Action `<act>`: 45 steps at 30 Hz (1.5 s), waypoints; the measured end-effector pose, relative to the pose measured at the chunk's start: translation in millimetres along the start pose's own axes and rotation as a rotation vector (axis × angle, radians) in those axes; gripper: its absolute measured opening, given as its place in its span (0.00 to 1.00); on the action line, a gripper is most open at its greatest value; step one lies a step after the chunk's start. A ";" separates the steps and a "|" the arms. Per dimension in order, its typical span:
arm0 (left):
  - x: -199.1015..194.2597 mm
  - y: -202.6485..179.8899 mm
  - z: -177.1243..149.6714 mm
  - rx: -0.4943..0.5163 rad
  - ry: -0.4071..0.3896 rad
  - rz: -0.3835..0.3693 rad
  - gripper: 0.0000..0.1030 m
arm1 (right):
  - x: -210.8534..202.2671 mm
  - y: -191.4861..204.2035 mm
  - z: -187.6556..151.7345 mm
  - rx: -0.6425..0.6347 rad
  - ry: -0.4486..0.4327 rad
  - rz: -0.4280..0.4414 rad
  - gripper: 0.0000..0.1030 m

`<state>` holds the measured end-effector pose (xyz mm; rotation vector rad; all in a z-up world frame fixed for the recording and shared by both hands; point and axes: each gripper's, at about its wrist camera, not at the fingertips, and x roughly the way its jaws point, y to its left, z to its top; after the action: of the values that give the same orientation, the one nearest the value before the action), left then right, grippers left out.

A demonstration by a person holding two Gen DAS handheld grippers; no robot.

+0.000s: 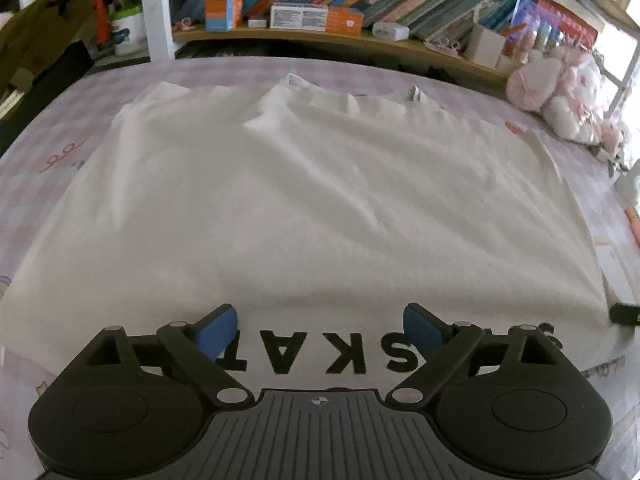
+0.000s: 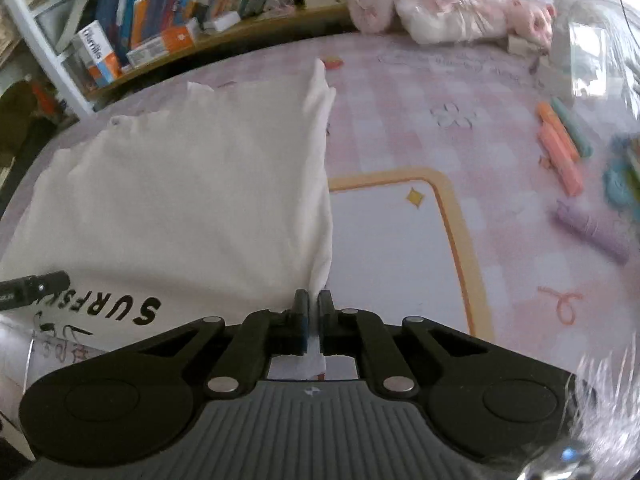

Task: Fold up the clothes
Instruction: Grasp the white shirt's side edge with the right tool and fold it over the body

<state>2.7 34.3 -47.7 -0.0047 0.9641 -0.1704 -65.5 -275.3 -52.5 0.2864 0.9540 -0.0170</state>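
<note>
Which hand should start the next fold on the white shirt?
Right, probably. The right tongs are already shut on the white shirt at its near edge, ready to lift. The left tongs hang open above the printed hem, gripping nothing.

Black capitals on the white T-shirt (image 2: 172, 208) read "SURFS…" in the right wrist view; upside down in the left wrist view, "SKAT" shows. Far left, the orange-and-white box (image 2: 98, 54) on the bookshelf (image 2: 240, 36) carries a blurred word, maybe "Olurille".
</note>
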 end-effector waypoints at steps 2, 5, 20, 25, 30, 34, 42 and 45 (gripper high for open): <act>0.5 0.4 0.0 0.007 0.001 0.001 0.91 | -1.9 1.8 2.3 -0.021 -0.002 -0.016 0.09; 0.5 0.4 0.4 0.010 0.004 0.003 0.91 | -6.9 0.7 5.3 -0.021 -0.023 -0.045 0.29; 2.8 -3.5 -0.1 0.017 0.001 0.018 0.93 | 10.7 24.9 7.9 -0.086 0.066 0.108 0.13; 0.1 -0.9 -1.5 0.003 0.004 0.011 0.93 | -44.1 38.1 20.3 -0.155 -0.137 0.152 0.09; -1.0 0.9 -2.9 0.006 -0.001 0.001 0.93 | -12.4 23.3 11.8 -0.099 0.013 0.070 0.09; -2.1 -0.2 -5.0 0.025 0.000 0.006 0.94 | 1.6 21.9 1.4 -0.097 0.046 0.041 0.11; -4.0 -1.7 -5.7 0.025 0.000 0.015 0.94 | -9.7 24.7 2.8 -0.115 -0.044 -0.059 0.44; -8.3 -2.4 -4.1 0.014 -0.026 0.020 0.94 | -19.0 26.5 5.9 -0.121 -0.114 -0.077 0.46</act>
<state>-5.6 33.4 -43.1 0.0160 0.9365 -0.1580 -68.2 -253.5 -27.8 0.1351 0.8490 -0.0454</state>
